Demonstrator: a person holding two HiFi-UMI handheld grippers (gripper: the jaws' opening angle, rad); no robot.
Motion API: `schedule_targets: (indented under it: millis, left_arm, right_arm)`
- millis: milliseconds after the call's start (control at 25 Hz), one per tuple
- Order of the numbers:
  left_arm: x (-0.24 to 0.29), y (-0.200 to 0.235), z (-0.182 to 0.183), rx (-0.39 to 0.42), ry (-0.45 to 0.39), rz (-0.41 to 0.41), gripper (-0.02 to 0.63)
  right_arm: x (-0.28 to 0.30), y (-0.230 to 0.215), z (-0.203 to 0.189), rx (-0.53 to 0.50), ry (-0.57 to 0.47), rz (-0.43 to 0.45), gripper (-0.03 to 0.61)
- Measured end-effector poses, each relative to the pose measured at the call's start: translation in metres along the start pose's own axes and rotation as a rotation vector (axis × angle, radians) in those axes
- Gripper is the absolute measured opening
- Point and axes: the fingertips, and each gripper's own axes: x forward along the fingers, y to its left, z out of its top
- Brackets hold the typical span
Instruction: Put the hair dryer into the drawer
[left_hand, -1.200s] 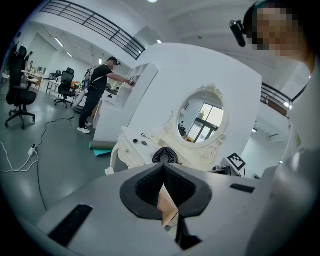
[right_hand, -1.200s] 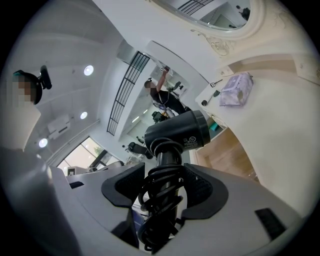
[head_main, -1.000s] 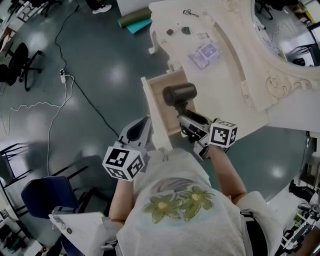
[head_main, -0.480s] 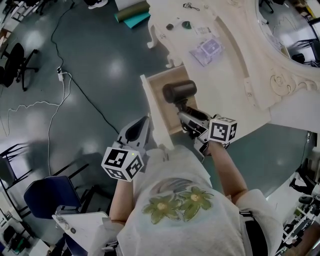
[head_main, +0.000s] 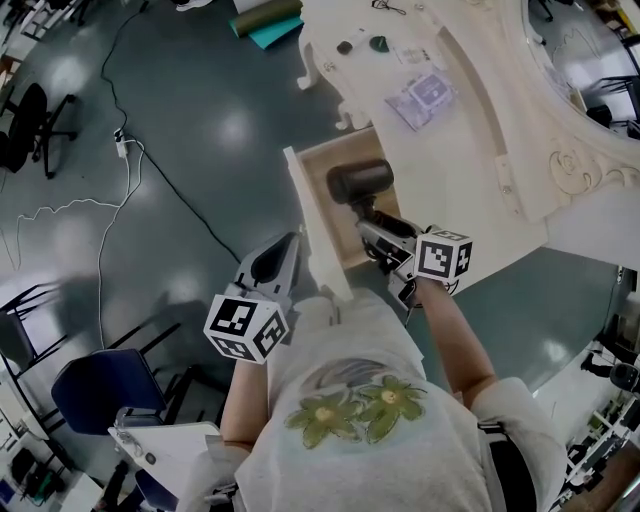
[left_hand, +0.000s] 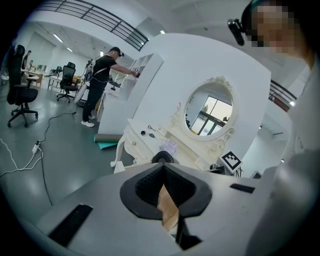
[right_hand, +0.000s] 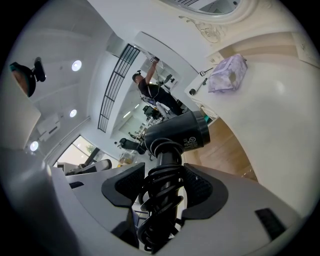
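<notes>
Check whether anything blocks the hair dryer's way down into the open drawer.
Nothing visible does. The right hand-held gripper holds the hair dryer by its cord-wrapped handle over the open drawer, and the part of the drawer floor that shows is bare wood.

The black hair dryer (head_main: 360, 183), its cord coiled round the handle, is clamped by that handle in the right hand-held gripper (head_main: 378, 238). Its barrel hangs over the pulled-out, wood-lined drawer (head_main: 325, 158).

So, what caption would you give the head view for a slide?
Right gripper holds a black hair dryer over the open drawer of a cream dressing table.
</notes>
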Motion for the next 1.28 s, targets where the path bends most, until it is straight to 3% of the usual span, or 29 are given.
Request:
schedule_targets:
  millis: [1280]
  left_arm:
    - [0.002,0.028,-0.027,-0.06,0.067,0.04,0.011]
  right_arm:
    - [0.03,-0.051,-0.014,0.018,0.064,-0.088,0.234]
